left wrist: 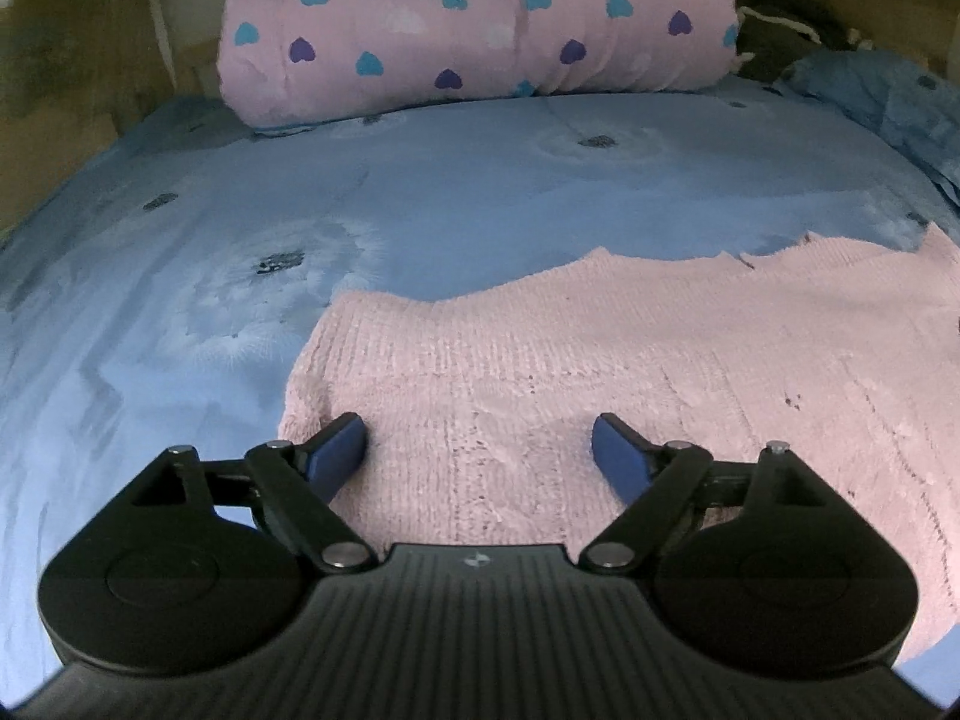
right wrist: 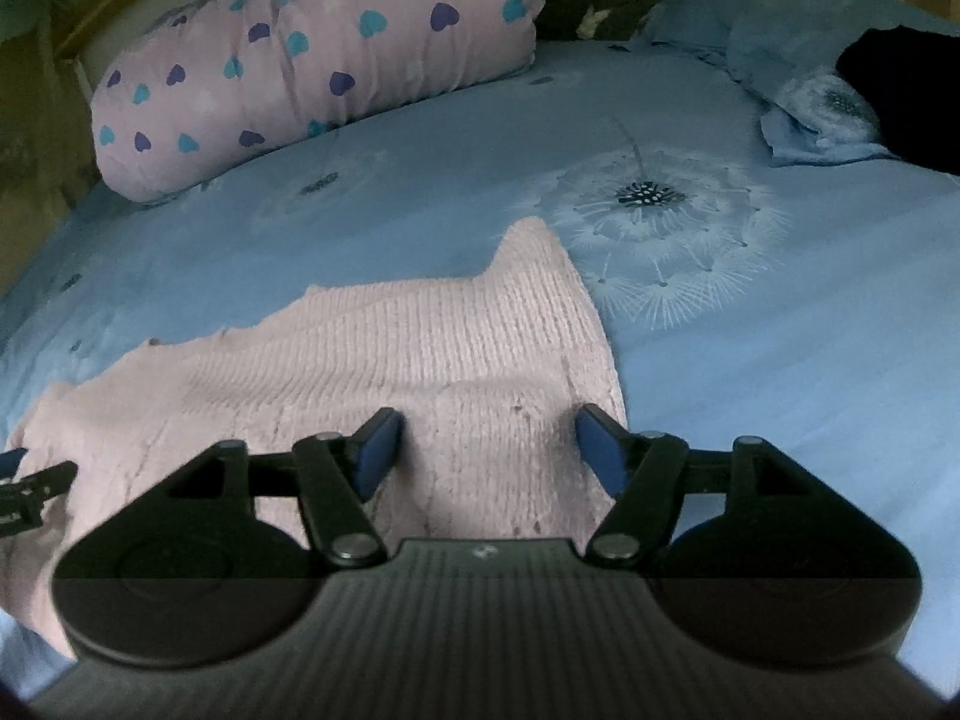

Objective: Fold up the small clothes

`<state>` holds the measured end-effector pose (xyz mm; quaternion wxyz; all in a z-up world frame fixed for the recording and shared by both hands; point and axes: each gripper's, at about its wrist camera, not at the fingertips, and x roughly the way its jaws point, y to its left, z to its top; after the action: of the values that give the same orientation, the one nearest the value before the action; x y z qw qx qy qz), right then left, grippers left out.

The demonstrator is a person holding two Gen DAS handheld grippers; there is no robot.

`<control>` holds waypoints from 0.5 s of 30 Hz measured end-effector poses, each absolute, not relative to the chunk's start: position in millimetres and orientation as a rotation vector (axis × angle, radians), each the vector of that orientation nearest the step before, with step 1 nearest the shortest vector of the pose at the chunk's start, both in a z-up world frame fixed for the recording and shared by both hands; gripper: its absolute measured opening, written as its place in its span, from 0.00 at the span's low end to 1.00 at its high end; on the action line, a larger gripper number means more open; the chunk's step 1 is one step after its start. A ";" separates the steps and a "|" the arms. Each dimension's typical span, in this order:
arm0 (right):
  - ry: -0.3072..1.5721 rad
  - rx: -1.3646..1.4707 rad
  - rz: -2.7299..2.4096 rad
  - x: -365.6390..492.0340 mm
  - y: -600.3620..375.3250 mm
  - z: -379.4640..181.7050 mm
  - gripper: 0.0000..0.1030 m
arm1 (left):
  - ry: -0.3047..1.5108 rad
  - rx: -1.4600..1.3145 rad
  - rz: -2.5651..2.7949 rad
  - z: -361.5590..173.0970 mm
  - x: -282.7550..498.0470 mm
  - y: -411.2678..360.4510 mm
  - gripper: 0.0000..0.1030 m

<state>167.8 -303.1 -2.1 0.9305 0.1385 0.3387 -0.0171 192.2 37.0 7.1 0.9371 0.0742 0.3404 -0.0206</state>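
Observation:
A pink knitted garment (left wrist: 600, 360) lies flat on the blue bedsheet (left wrist: 420, 192). My left gripper (left wrist: 480, 444) is open, its blue pads (left wrist: 342, 441) spread over the garment's left near part, holding nothing. In the right wrist view the same garment (right wrist: 360, 348) lies spread, with a pointed corner toward the far side. My right gripper (right wrist: 487, 441) is open over the garment's right near part, its right pad (right wrist: 597, 444) near the garment's right edge. The left gripper's tip shows in the right wrist view at the far left (right wrist: 24, 489).
A pink rolled quilt with hearts (left wrist: 474, 24) lies along the bed's far side, also in the right wrist view (right wrist: 312, 54). A blue pillow (right wrist: 780, 48) and a dark cloth (right wrist: 906, 96) lie at the far right. The sheet (right wrist: 780, 330) has dandelion prints.

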 end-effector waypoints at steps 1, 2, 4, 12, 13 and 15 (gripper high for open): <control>0.692 0.293 -0.038 168.1 -304.1 -1.4 0.66 | 0.695 0.156 -0.033 8.6 191.1 35.5 0.85; 0.689 0.307 -0.044 168.6 -304.5 0.0 0.66 | 0.696 0.163 -0.025 10.5 190.0 33.8 0.85; 0.684 0.320 -0.053 167.2 -303.0 4.0 0.66 | 0.706 0.170 -0.016 15.9 188.7 31.0 0.85; 0.592 0.327 -0.061 150.1 -303.8 35.3 0.66 | 0.771 0.132 0.020 43.6 164.3 33.1 0.87; 0.588 0.332 -0.060 147.6 -304.0 38.7 0.66 | 0.777 0.119 0.024 46.5 160.7 34.3 0.87; 0.587 0.358 -0.066 141.3 -304.2 46.9 0.66 | 0.782 0.104 0.022 50.9 153.0 36.4 0.88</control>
<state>141.3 -304.2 46.9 0.9410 0.1755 0.2876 -0.0326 153.0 36.4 50.9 0.9232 0.0505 0.3808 0.0108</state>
